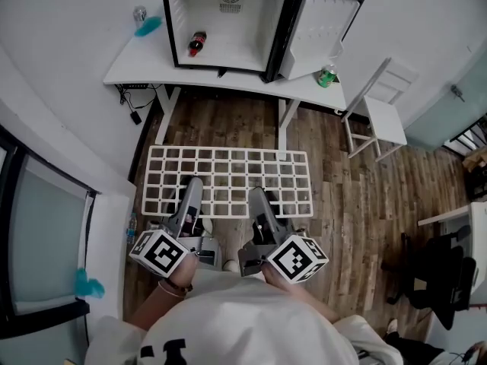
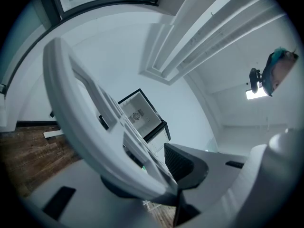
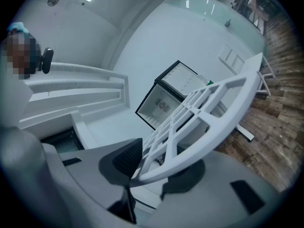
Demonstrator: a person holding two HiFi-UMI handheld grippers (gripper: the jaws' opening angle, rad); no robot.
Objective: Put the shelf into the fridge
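Observation:
A white grid shelf is held level above the wood floor, between me and the fridge. My left gripper is shut on the shelf's near edge at the left, and my right gripper is shut on the same edge at the right. In the left gripper view the shelf frame runs between the jaws; in the right gripper view the shelf does the same. The small fridge stands open on a white desk, with a cola bottle inside. The fridge shows ahead in both gripper views.
The fridge door hangs open to the right. A can and a teal object sit left of the fridge, a green can right of it. A white chair stands at the right, a black office chair further right.

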